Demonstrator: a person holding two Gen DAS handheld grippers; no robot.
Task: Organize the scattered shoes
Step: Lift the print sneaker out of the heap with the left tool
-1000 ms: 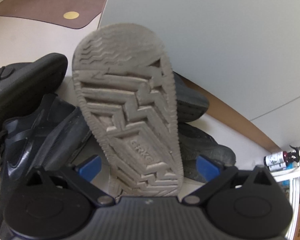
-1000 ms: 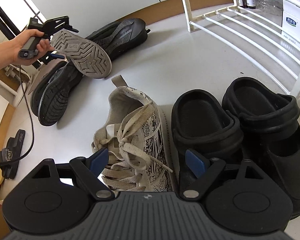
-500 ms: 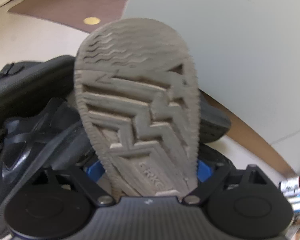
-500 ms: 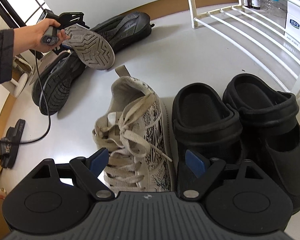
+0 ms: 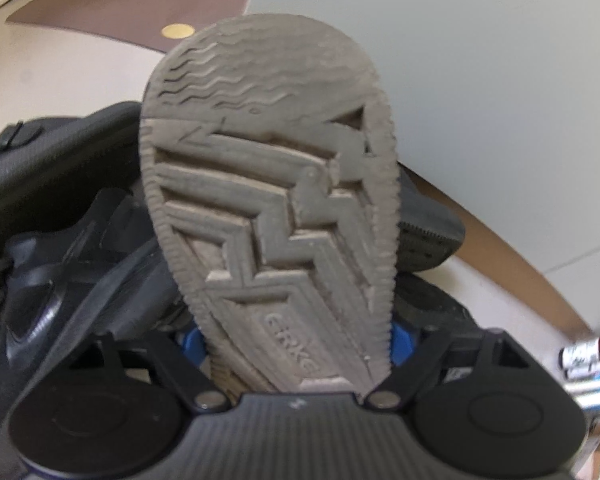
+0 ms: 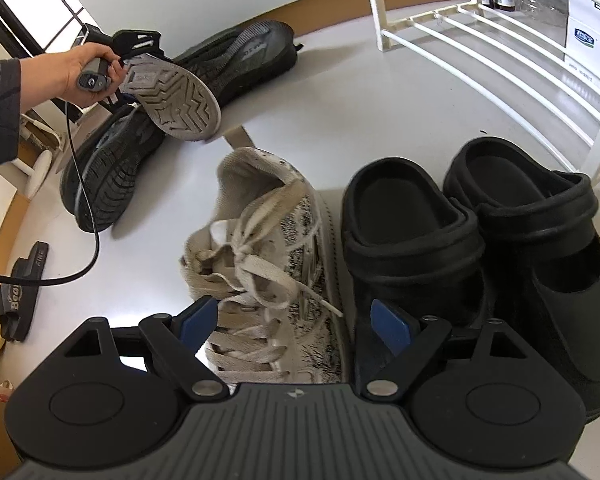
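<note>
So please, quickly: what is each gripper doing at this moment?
Left gripper: closed on the beige sneaker, sole facing the camera.
Right gripper: open, holding nothing, above the matching laced sneaker.

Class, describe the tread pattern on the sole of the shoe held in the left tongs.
Grey sole: wavy lines at the toe, zigzag blocks below. Left wrist view shows it best.

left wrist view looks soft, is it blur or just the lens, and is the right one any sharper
Left wrist view: motion-smeared, worst at the edges, though the held sneaker's sole stays readable. Right wrist view: sharper, fisheye bending the white rack, window glare top left.
</note>
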